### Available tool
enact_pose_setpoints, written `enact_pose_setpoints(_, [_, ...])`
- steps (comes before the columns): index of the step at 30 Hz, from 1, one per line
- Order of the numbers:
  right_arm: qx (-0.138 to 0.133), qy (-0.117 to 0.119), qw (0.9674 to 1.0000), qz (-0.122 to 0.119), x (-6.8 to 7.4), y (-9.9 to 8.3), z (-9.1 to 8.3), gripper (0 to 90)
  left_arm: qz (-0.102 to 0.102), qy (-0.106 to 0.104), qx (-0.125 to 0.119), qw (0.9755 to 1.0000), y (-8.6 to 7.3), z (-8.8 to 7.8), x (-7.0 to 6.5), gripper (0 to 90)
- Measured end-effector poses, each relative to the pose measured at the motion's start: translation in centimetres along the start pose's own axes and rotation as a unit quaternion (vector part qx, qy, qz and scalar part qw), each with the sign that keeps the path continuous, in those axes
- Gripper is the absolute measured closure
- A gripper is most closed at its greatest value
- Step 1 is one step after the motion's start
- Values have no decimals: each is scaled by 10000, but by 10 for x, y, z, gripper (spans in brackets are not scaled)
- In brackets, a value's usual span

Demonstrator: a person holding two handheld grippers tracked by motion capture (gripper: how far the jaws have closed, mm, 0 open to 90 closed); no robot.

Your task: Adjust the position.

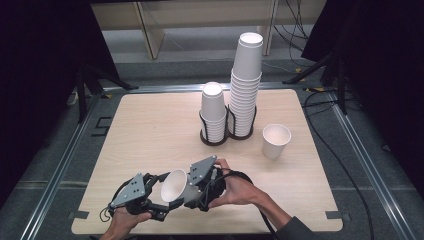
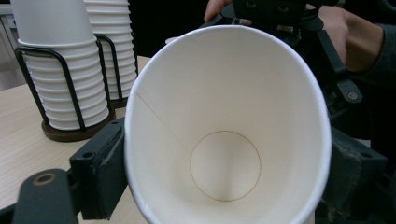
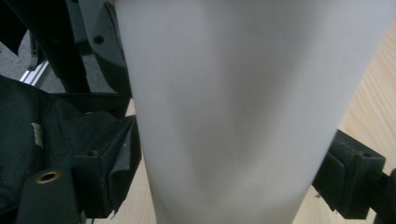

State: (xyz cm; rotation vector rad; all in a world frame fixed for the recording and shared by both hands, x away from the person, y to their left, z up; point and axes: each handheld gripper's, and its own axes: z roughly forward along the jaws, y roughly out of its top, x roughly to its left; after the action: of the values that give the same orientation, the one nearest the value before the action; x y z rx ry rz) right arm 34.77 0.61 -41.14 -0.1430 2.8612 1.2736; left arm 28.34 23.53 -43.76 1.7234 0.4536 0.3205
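Both grippers' fingers clamp one paper cup (image 1: 176, 186), left gripper view shows squeezed rim, right gripper view its wall

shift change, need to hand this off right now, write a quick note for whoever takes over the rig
Left tool: shut on the cup, pads at both sides of its wall near the rim.
Right tool: jaws on either side of the same cup's body, touching it.
Cup is tilted, held above the near edge of the table, mouth facing away from the person.
Two cup stacks in the wire holder: short stack, tall stack. One loose cup stands right of the holder.
Done: one cup in hand. Left: probably pass it over and place it.
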Motion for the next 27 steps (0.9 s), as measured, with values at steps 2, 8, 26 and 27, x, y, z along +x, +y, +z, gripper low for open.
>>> enact_pose_setpoints(2, [-24,44,10000,-2,0,0,1,209,61,-39,49,10000,0,0,0,155])
enact_pose_setpoints(8, [-150,110,9998,-69,-1,-2,1,222,-57,-92,-61,9999,0,-1,1,132])
enact_pose_setpoints(26, [-673,-587,9944,561,-15,-25,-48,225,-240,358,-276,9987,-1,-9,8,143])
enact_pose_setpoints(27, [-745,-724,9932,533,-17,-28,-52,224,-241,370,-284,9986,-1,-9,8,143])
